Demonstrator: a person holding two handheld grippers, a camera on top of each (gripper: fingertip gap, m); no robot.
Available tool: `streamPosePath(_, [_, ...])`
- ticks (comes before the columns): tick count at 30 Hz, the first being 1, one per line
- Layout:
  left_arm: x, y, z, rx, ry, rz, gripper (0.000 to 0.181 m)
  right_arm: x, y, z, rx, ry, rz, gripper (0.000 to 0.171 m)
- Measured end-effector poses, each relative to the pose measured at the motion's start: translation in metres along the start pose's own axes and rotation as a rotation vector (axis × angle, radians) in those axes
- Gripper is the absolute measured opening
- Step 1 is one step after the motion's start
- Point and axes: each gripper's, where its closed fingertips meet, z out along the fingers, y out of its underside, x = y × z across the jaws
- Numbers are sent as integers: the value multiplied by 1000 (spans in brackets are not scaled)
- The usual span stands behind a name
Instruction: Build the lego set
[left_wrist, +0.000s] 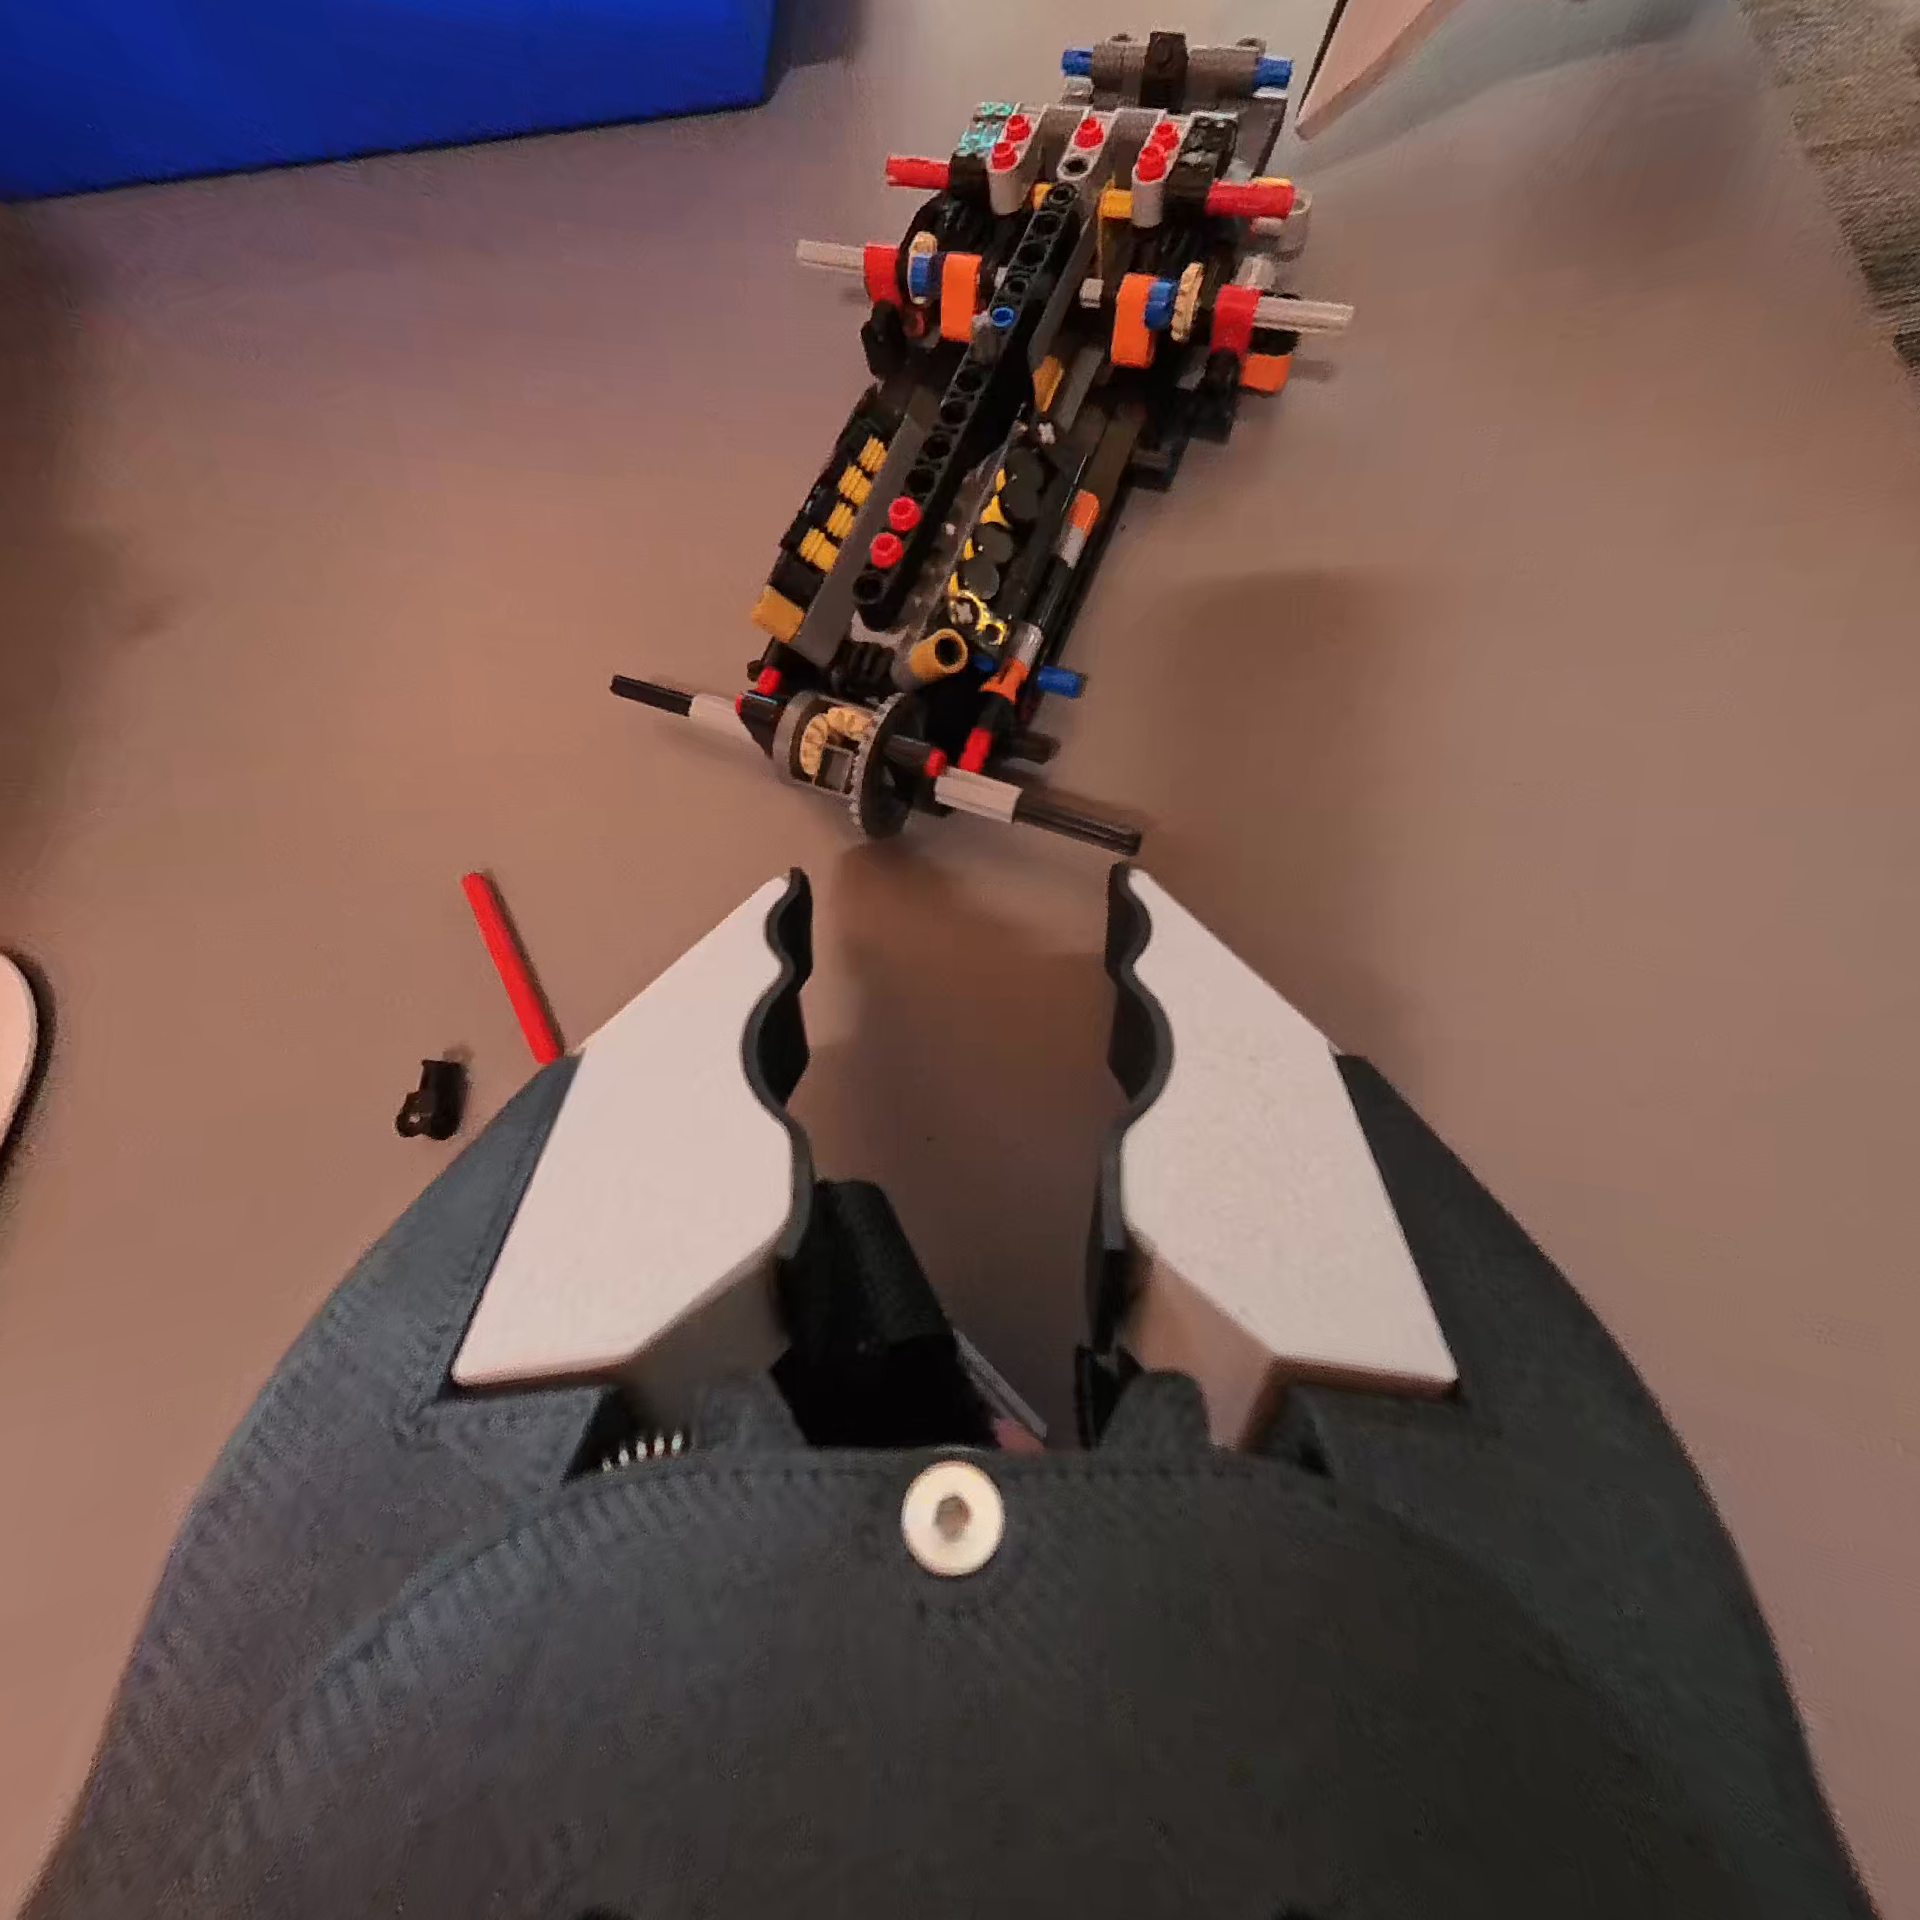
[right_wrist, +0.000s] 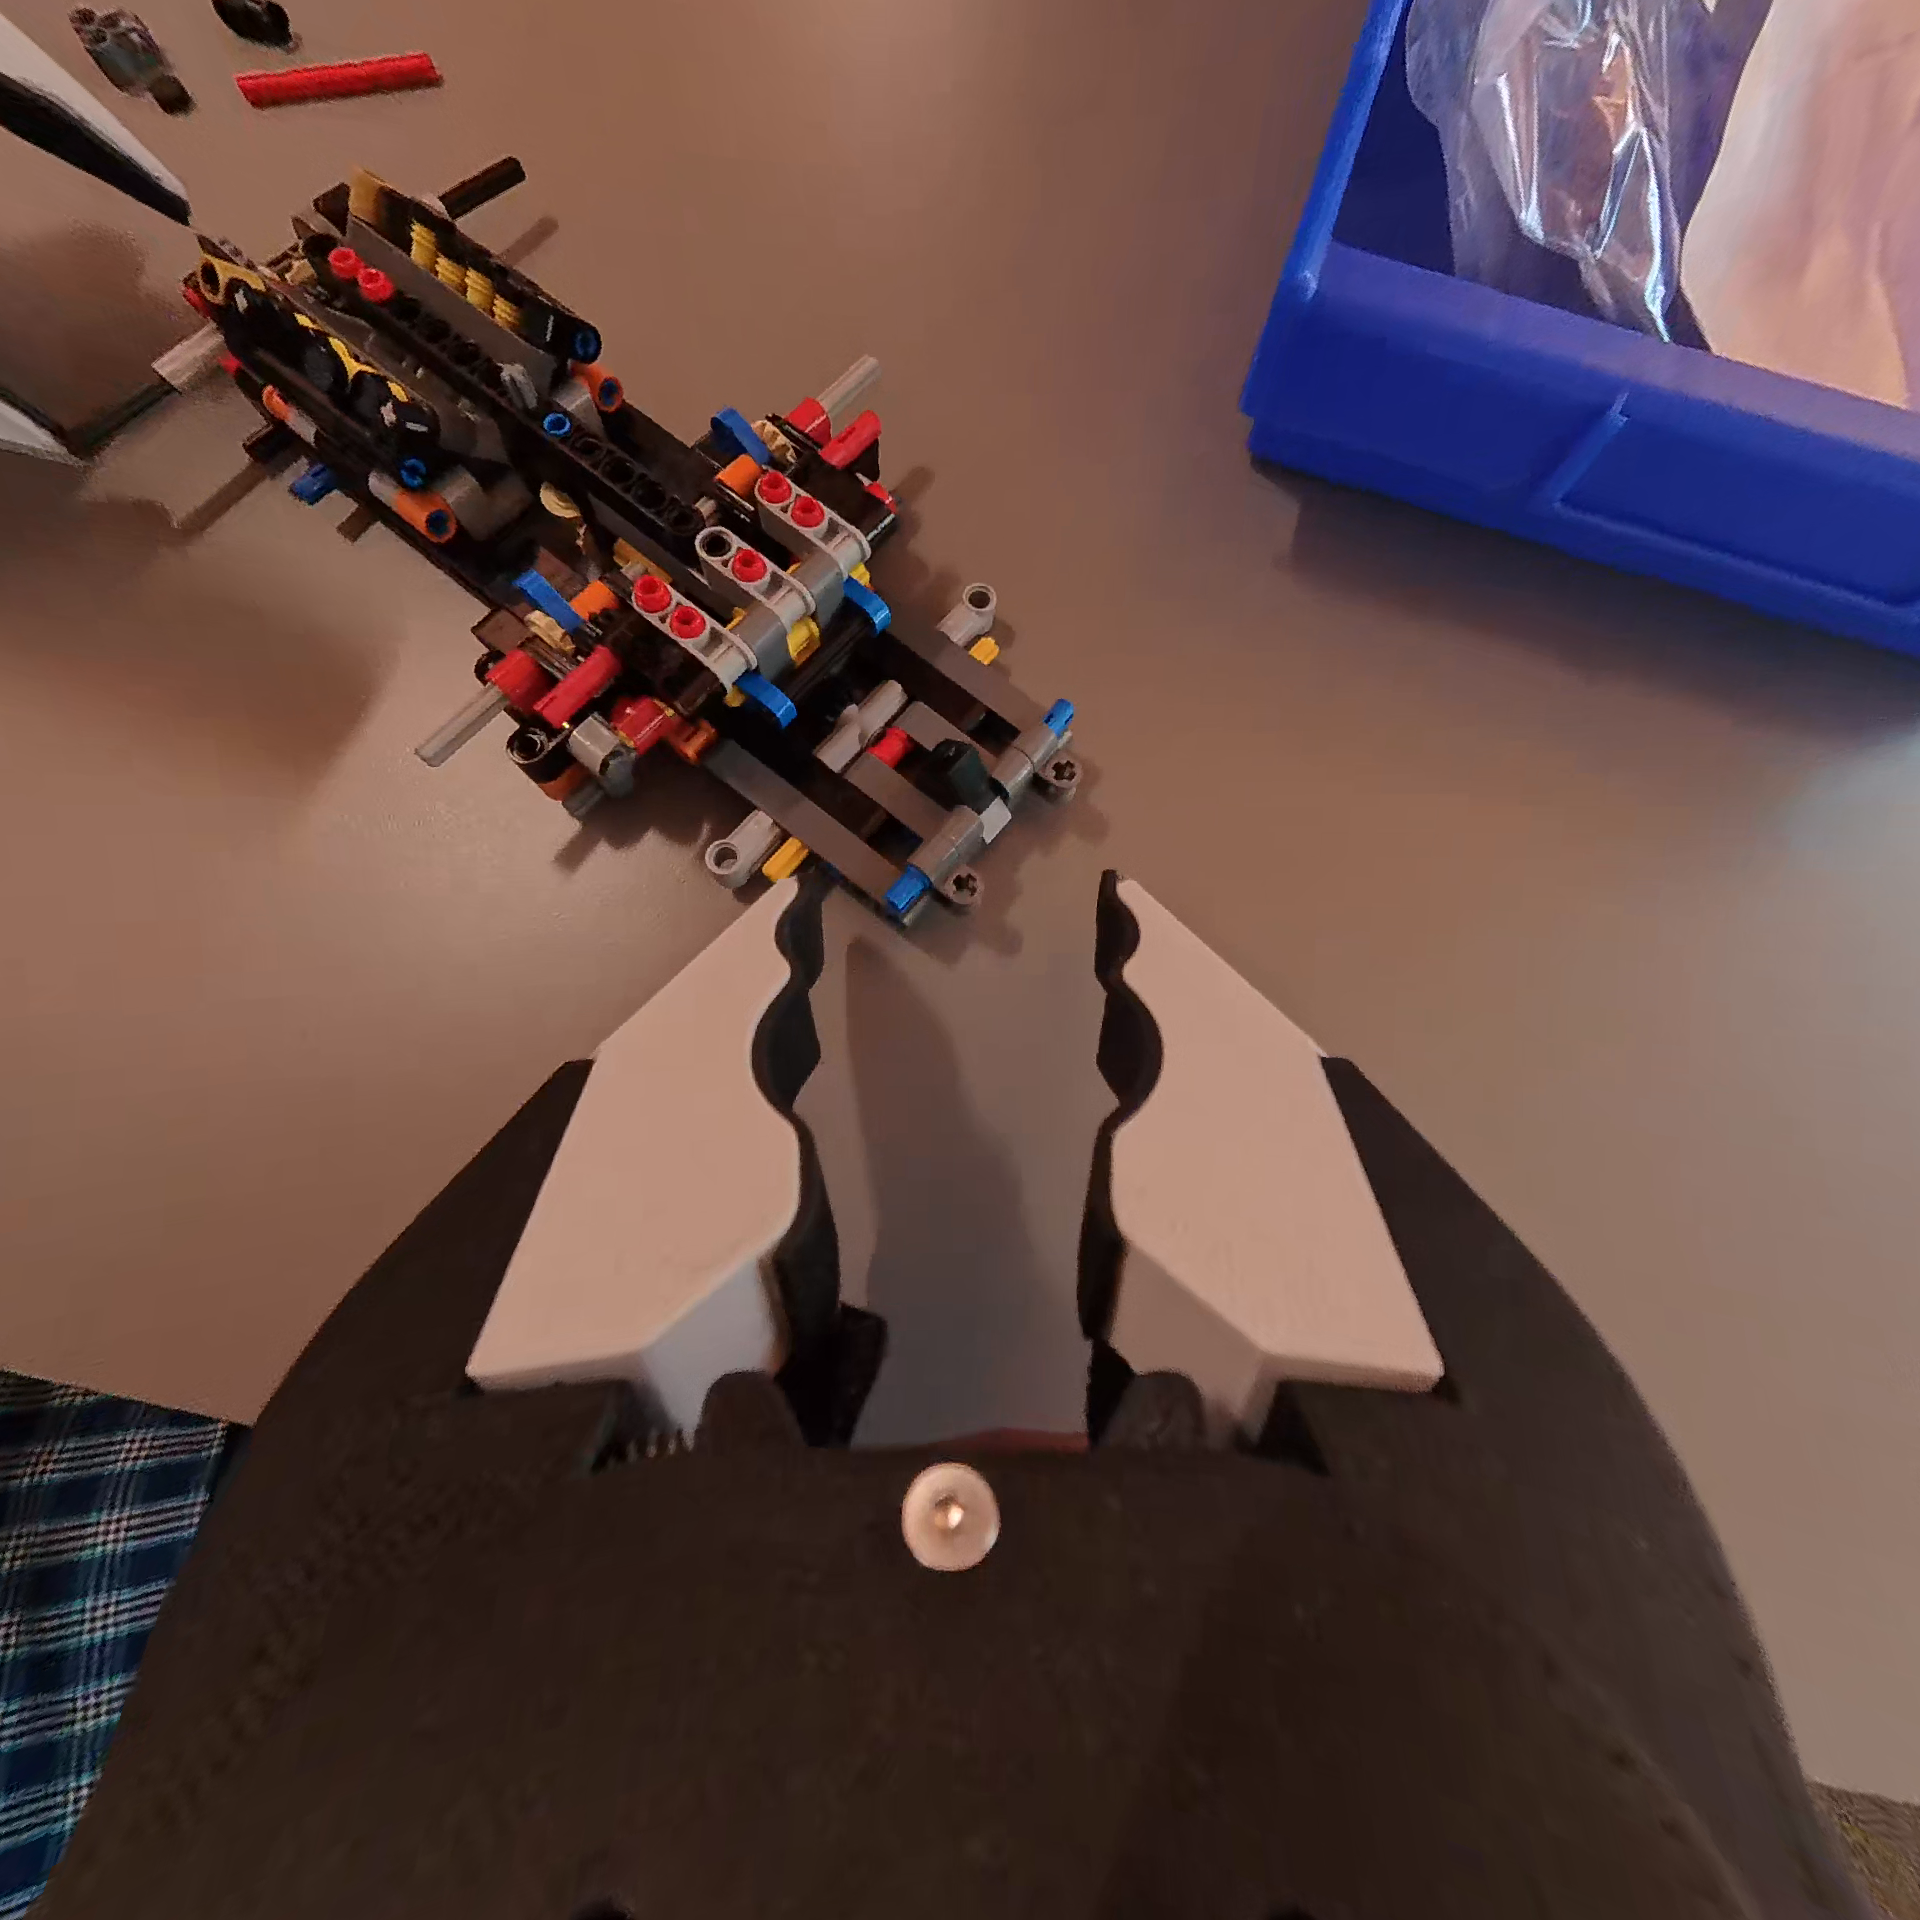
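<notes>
A long lego car chassis (left_wrist: 1029, 436) of black, grey, red, orange and yellow parts lies on the brown table. In the left wrist view its gear axle end points at my left gripper (left_wrist: 956, 883), which is open and empty just short of it. In the right wrist view the chassis (right_wrist: 644, 561) runs from upper left to centre. My right gripper (right_wrist: 951, 888) is open and empty, with its left fingertip (right_wrist: 800, 904) close to the grey frame end. A loose red axle (left_wrist: 509, 966) and a small black connector (left_wrist: 428, 1099) lie left of my left gripper.
A blue bin (right_wrist: 1600, 416) holding a clear plastic bag (right_wrist: 1579, 135) stands at the upper right of the right wrist view; it shows as a blue block (left_wrist: 364, 83) in the left wrist view. The red axle (right_wrist: 338, 78) and small dark parts (right_wrist: 130, 52) lie beyond the chassis. The other gripper's fingertip (right_wrist: 94, 145) shows at upper left. My hands' fingertips stand some 20 cm from each other. Measured from the fingertips, the loose red axle (left_wrist: 509, 966) is 7 cm or so from the left gripper and 25 cm from the right. It is also in sight in the right wrist view (right_wrist: 336, 78). My right tips are about 30 cm from the small black connector (left_wrist: 428, 1099), my left tips only 9 cm.
</notes>
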Motion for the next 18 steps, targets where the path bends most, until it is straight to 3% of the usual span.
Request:
streamPosePath(5, [0,0,9,-39,7,-1,55,-19,5,7,-39,-68,-22,48])
streamPosePath(8, [0,1,13,-60,32,7,53,-24,8,8,-50,-42,-36,58])
streamPosePath(18, [6,-3,12,-49,139,34,54,-29,13,0,-44,-10,4,60])
